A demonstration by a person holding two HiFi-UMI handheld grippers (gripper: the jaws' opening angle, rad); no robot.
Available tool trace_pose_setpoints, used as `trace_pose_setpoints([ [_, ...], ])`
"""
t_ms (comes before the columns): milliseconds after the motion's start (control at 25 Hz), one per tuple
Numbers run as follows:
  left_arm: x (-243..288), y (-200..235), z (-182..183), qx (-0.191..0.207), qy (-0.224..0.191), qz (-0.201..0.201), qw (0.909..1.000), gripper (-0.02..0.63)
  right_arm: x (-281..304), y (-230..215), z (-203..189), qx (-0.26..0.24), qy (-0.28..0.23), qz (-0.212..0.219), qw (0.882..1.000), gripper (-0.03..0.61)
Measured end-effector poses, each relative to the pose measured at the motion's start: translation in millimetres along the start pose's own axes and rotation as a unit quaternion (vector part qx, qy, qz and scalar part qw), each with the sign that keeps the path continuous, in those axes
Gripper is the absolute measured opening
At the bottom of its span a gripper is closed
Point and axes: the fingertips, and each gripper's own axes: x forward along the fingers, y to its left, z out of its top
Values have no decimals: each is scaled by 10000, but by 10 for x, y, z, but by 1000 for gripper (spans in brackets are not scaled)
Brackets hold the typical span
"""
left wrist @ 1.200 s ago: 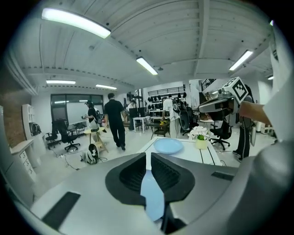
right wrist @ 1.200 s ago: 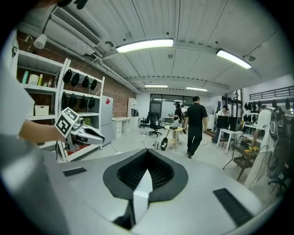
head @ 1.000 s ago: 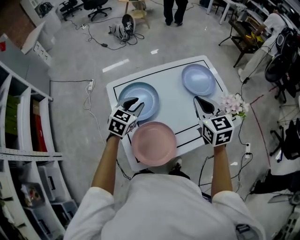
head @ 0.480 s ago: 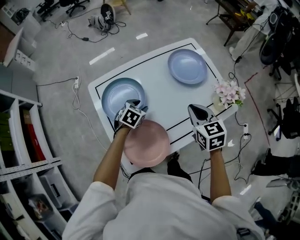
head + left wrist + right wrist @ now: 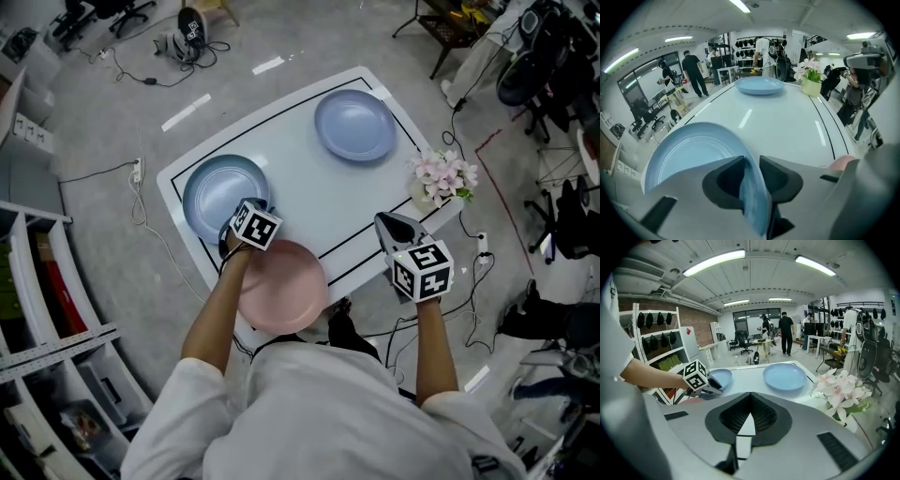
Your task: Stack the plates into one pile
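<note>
Three plates lie on the white table (image 5: 302, 199). A light-blue plate (image 5: 217, 192) is at the left, a periwinkle plate (image 5: 354, 125) at the far right, a pink plate (image 5: 281, 286) at the near edge. My left gripper (image 5: 261, 206) is at the light-blue plate's near rim. In the left gripper view its jaws (image 5: 751, 164) are closing on that rim of the light-blue plate (image 5: 689, 154), which fills the gap between the pads. My right gripper (image 5: 396, 225) hangs shut and empty over the table's near right edge, its jaws (image 5: 750, 401) pointing toward the periwinkle plate (image 5: 784, 376).
A small vase of pink flowers (image 5: 441, 174) stands at the table's right edge, close to my right gripper. A black line frames the tabletop. Shelving stands at the left; cables, chairs and people are farther off on the floor.
My left gripper has moved down to the light-blue plate's near rim and its jaws now straddle it. The right gripper stayed near the table's right edge. The head camera shifted.
</note>
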Motion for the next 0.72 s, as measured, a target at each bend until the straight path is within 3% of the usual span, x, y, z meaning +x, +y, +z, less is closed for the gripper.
trace_pose_setpoints([
  [200, -93, 115, -55, 136, 57, 383, 9992, 69, -99, -98, 60, -91, -118, -247, 9996, 12],
  [360, -329, 269, -57, 191, -154, 680, 9974, 45, -144, -114, 114, -92, -181, -307, 9993, 12],
  [720, -1108, 435, 76, 214, -764, 1148, 9902, 46, -243, 73, 432, -324, -596, -12, 9977, 12],
])
